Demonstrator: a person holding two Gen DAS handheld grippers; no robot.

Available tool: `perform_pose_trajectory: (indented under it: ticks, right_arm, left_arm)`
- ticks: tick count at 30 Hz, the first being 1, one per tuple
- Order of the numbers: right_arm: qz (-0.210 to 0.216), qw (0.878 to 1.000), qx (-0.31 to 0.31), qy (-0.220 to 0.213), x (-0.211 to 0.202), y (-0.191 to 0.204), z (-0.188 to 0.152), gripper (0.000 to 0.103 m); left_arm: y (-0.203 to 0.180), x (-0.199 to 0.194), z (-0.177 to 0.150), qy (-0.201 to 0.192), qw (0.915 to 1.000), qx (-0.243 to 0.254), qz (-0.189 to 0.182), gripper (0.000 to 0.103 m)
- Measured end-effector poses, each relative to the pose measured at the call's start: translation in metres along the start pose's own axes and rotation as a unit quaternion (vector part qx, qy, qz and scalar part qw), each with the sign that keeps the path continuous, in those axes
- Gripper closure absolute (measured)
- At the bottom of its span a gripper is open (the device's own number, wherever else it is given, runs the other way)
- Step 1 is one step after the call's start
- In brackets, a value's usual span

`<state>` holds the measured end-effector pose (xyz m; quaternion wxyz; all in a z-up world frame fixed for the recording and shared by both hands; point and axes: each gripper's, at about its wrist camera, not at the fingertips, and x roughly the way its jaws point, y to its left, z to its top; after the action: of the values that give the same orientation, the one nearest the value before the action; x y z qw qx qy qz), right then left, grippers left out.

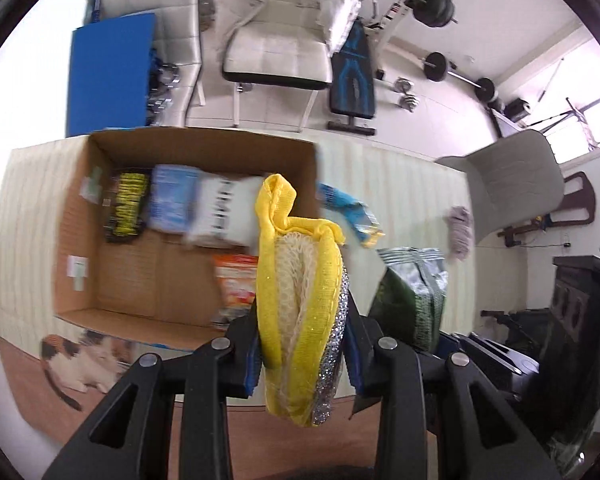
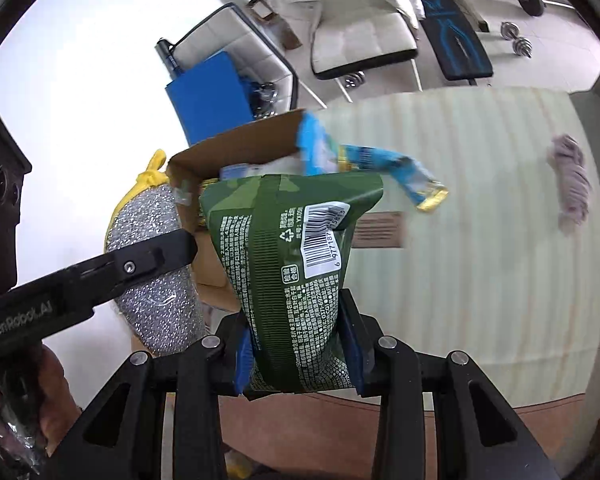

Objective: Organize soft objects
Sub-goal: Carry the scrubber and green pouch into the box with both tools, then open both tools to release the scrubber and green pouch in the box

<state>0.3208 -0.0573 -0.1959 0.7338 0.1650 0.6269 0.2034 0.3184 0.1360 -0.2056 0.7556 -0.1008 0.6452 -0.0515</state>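
Yellow-edged silver glitter scrub pad (image 1: 300,300): clamped upright in left gripper (image 1: 304,356), jaws narrow.
Green foil snack pouch (image 2: 292,264): pinched in right gripper (image 2: 298,356), above striped table (image 2: 480,240).

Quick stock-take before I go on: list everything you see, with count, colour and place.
Cardboard box: one, brown, open on the table.
Packets in box: at least four, mixed colours, blurred.
Sponge: one, yellow and silver, in left gripper.
Green packet: one, in right gripper.
Blue packet: one, beside the box.
Cloth: one, mauve, on table's far right.
Table: one, pale striped.
Left gripper: shut on sponge.
Right gripper: shut on green packet.
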Motion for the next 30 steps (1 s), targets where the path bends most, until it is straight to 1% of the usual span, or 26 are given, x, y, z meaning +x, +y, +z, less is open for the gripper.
perform_pose_trajectory:
  ticks: [2, 6, 8, 10, 11, 12, 14, 16, 18, 20, 22, 24, 27, 29, 30]
  right_arm:
    - [-0.009, 1.0, 0.001, -0.005, 0.019, 0.033, -0.003, 0.064]
    - [-0.033, 0.999, 0.018, 0.003, 0.071, 0.084, -0.004, 0.064]
    - [-0.046, 0.998, 0.033, 0.013, 0.1, 0.099, 0.0, 0.064]
    - [-0.069, 0.997, 0.034, 0.023, 0.13, 0.11, 0.003, 0.064]
    - [-0.078, 0.996, 0.039, 0.028, 0.143, 0.115, 0.004, 0.064]
    - [-0.085, 0.995, 0.045, 0.036, 0.157, 0.119, 0.004, 0.064]
    - [-0.094, 0.993, 0.059, 0.049, 0.181, 0.12, 0.005, 0.064]
    - [-0.102, 0.99, 0.07, 0.06, 0.203, 0.113, 0.007, 0.064]
    - [-0.104, 0.989, 0.078, 0.072, 0.224, 0.111, 0.008, 0.064]
    - [-0.123, 0.986, 0.072, 0.084, 0.242, 0.11, 0.008, 0.064]
    - [-0.138, 0.984, 0.067, 0.091, 0.256, 0.109, 0.007, 0.064]
    - [-0.144, 0.982, 0.068, 0.103, 0.267, 0.104, 0.005, 0.064]
    - [-0.145, 0.979, 0.069, 0.124, 0.282, 0.098, 0.0, 0.063]
    - [-0.149, 0.977, 0.061, 0.137, 0.29, 0.095, -0.001, 0.06]
    - [-0.149, 0.976, 0.058, 0.146, 0.293, 0.093, -0.002, 0.059]
  left_arm:
    - [0.031, 0.004, 0.008, 0.008, 0.9999, -0.01, 0.011, 0.073]
    - [0.092, 0.037, 0.023, 0.059, 0.9974, -0.04, 0.013, 0.073]
    - [0.112, 0.055, 0.031, 0.079, 0.9957, -0.043, 0.023, 0.073]
    - [0.129, 0.075, 0.038, 0.103, 0.9933, -0.043, 0.029, 0.073]
    - [0.135, 0.083, 0.04, 0.111, 0.9923, -0.047, 0.029, 0.073]
    - [0.141, 0.095, 0.042, 0.128, 0.9904, -0.047, 0.022, 0.073]
    - [0.15, 0.113, 0.044, 0.159, 0.9857, -0.056, 0.004, 0.073]
    - [0.154, 0.132, 0.044, 0.19, 0.9797, -0.062, -0.018, 0.072]
    - [0.155, 0.15, 0.043, 0.21, 0.9761, -0.054, -0.019, 0.073]
    - [0.155, 0.166, 0.042, 0.225, 0.9732, -0.045, -0.014, 0.073]
    - [0.157, 0.178, 0.039, 0.239, 0.9696, -0.047, -0.018, 0.073]
    - [0.162, 0.19, 0.036, 0.253, 0.9657, -0.05, -0.027, 0.072]
    - [0.164, 0.205, 0.029, 0.271, 0.9608, -0.048, -0.037, 0.069]
    - [0.166, 0.217, 0.028, 0.285, 0.9566, -0.053, -0.033, 0.067]
    - [0.166, 0.219, 0.027, 0.289, 0.955, -0.055, -0.035, 0.064]
